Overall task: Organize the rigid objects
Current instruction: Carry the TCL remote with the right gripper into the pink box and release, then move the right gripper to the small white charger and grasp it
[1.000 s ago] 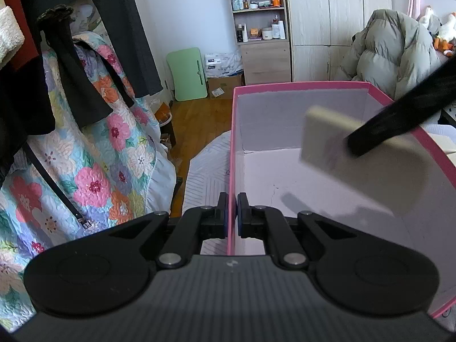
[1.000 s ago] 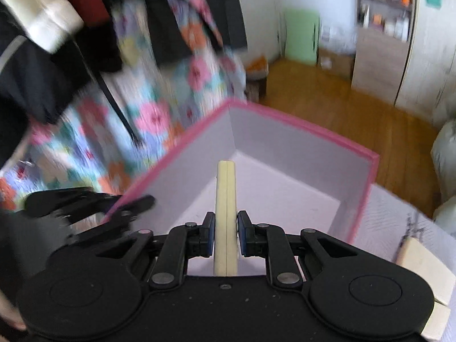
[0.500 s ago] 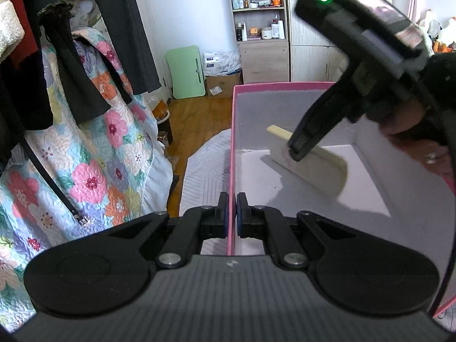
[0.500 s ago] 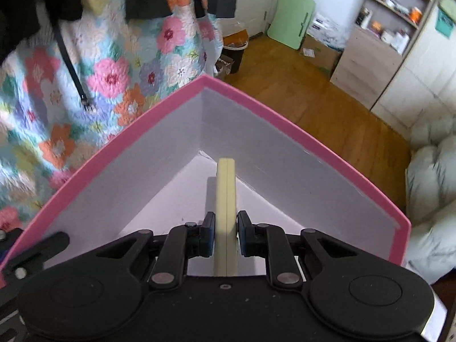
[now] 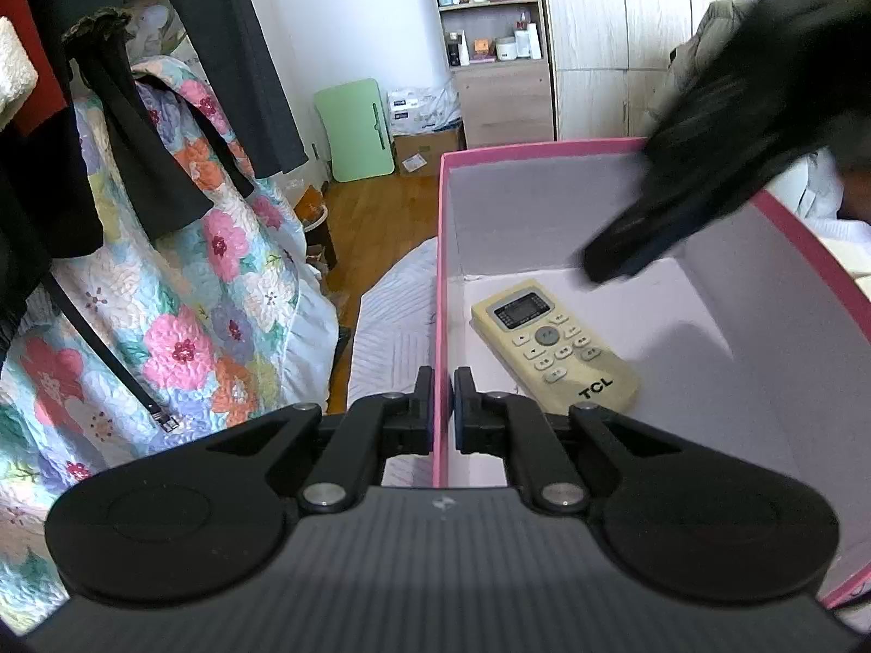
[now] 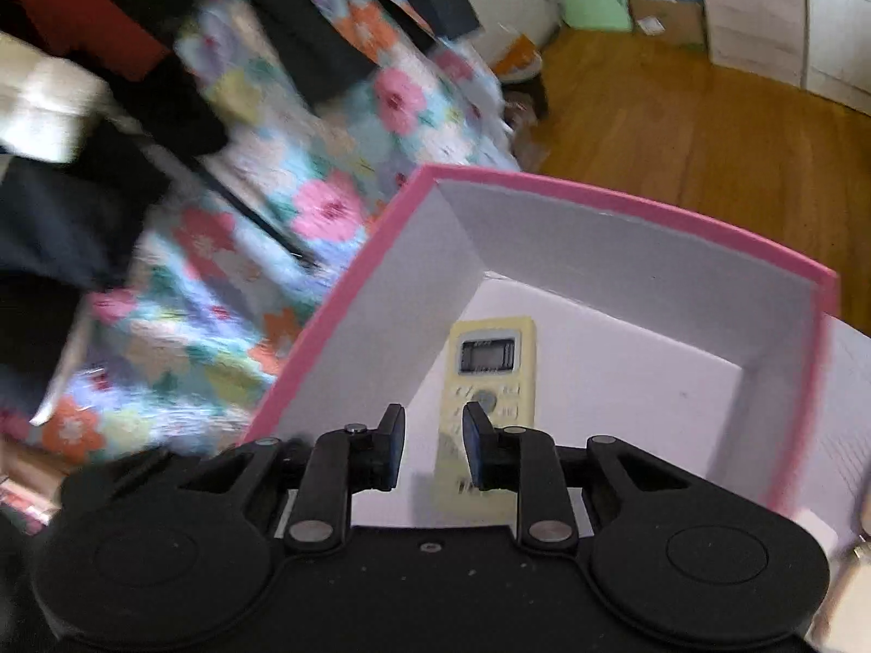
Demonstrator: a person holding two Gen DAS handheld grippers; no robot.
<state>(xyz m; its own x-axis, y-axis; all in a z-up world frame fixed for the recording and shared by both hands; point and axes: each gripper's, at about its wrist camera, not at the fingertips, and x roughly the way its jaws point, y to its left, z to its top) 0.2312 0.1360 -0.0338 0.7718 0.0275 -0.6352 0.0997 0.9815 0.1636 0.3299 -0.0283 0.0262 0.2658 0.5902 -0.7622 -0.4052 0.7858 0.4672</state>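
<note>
A cream TCL remote control (image 5: 552, 348) lies face up on the floor of a pink-rimmed box (image 5: 533, 147) with grey inner walls. My left gripper (image 5: 443, 408) is shut on the box's left wall. My right gripper (image 6: 433, 446) is open and empty, above the remote (image 6: 487, 381) inside the box (image 6: 626, 201). In the left wrist view the right gripper (image 5: 620, 261) shows as a blurred black shape over the box's far right.
A floral quilt (image 5: 179, 294) and dark hanging clothes (image 5: 136, 81) are on the left. The box stands on a white bed cover (image 5: 392, 321). A wooden floor, a green folded table (image 5: 359, 128) and a shelf cabinet (image 5: 492, 54) lie beyond.
My right gripper lowered the remote into the box, opened and let it go, then lifted back. The remote now lies flat on the box floor. The left gripper kept its hold.
</note>
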